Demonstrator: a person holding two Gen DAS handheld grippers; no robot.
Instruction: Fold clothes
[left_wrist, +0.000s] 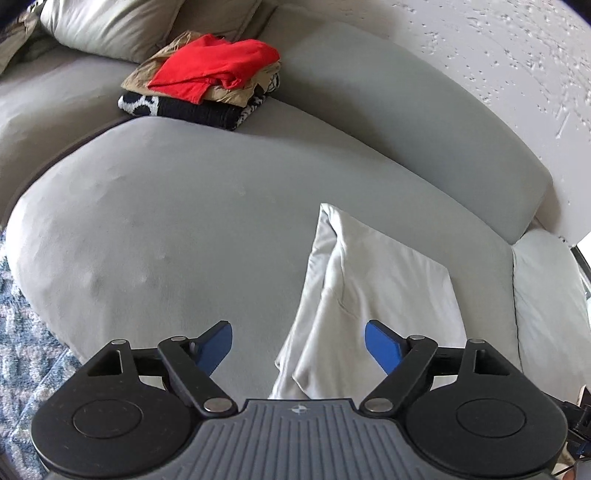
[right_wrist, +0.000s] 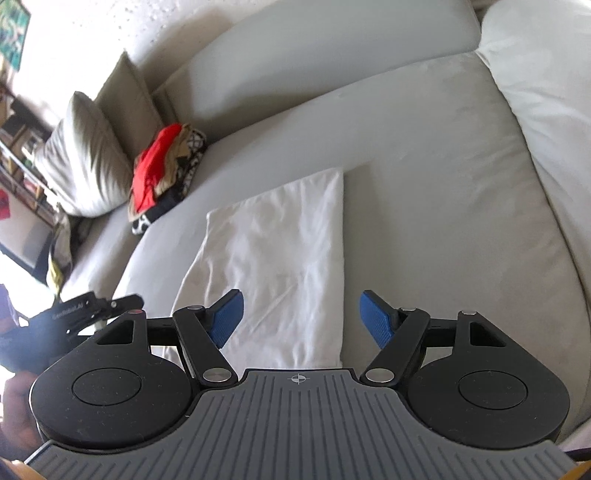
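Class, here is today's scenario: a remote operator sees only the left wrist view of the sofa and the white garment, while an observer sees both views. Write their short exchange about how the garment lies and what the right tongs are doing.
Operator: From the left wrist view I see the white garment only in part. How does it lie overall?
Observer: The right wrist view shows it as a long folded strip, flat on the sofa seat, with its far edge squared off.
Operator: Are the right tongs holding it?
Observer: No. The right tongs stand open above its near part, with nothing gripped between them.
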